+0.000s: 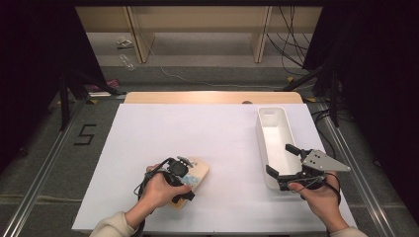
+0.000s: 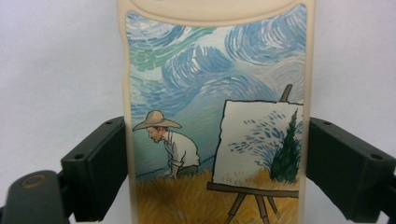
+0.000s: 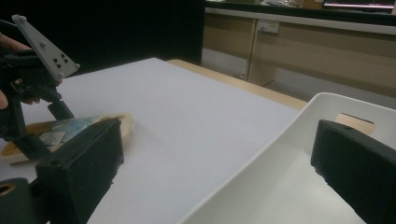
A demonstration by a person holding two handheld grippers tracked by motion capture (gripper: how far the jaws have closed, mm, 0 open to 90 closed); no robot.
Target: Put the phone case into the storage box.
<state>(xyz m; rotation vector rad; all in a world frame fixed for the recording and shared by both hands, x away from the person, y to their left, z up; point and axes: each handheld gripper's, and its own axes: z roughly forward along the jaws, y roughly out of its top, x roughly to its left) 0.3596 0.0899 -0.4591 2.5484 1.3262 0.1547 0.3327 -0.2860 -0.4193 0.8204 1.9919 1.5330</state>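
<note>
A cream phone case (image 1: 198,171) printed with a painter, an easel and a swirling sky (image 2: 215,84) lies flat on the white table sheet (image 1: 197,128). My left gripper (image 1: 182,178) points down over it. In the left gripper view its two black jaws stand against the case's long edges, so the left gripper (image 2: 215,172) is shut on the case across its width. My right gripper (image 1: 279,160) hangs open over the near end of a white bin (image 1: 271,111), nothing between its jaws. The right gripper view (image 3: 215,154) looks past the bin rim (image 3: 327,100) toward the case (image 3: 119,122) and the left gripper (image 3: 44,127).
The long white bin stands at the table's right side and looks bare inside. A wooden table edge (image 1: 212,97) runs along the back. Cables (image 1: 291,44) and dark stands (image 1: 64,98) sit on the floor beyond, with metal rails along both sides.
</note>
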